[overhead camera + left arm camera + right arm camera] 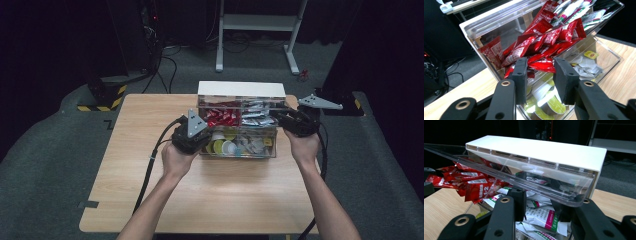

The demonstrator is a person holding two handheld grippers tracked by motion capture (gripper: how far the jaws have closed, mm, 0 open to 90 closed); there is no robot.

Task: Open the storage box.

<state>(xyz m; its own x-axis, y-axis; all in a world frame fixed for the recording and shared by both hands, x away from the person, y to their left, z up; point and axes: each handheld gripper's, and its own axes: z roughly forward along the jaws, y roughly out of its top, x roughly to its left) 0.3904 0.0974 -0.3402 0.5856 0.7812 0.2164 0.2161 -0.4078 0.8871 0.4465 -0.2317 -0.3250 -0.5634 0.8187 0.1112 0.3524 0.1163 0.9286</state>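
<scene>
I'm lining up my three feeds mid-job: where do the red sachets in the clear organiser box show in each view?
High view: red sachets in the box's upper-left compartment, beside the left claw.
Left gripper view: red sachets centre frame, just above and between the claw's jaws.
Right gripper view: red sachets at left, under the raised clear lid.
Shared landmark: the box's white back panel.

The clear organiser box point(238, 131) stands on the table point(150, 165), toward its far edge. Inside the box, sachets point(222, 117) fill the rear left compartment and packets point(257, 116) the rear right; capsules point(222, 146) lie front left, tea bags point(255, 145) front right. The left gripper point(200, 142) sits at the box's left front corner, the right gripper point(280, 120) at its right side
</scene>
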